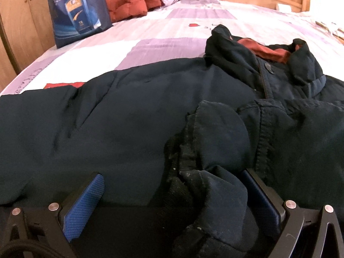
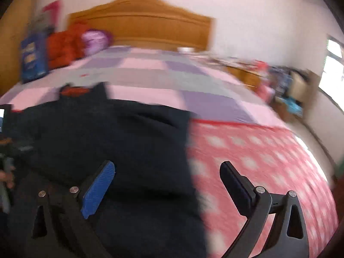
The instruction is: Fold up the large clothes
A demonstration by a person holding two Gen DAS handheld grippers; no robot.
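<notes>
You are holding the left tongs (image 1: 172, 195) spread wide, a bunched sleeve cuff (image 1: 215, 193) of the dark navy padded jacket (image 1: 129, 116) lying loose between them. The jacket is lying on the lilac-checked bed (image 1: 163, 34). Your right tongs (image 2: 167, 169) are gaping wide above the jacket's edge, gripping nothing.

The only print stands on the glossy dark blue paper gift bag (image 1: 77, 10) in the upper left of the left wrist view: pale and gold characters above a pictured bottle, too blurred to read. Nothing else bears legible text.
</notes>
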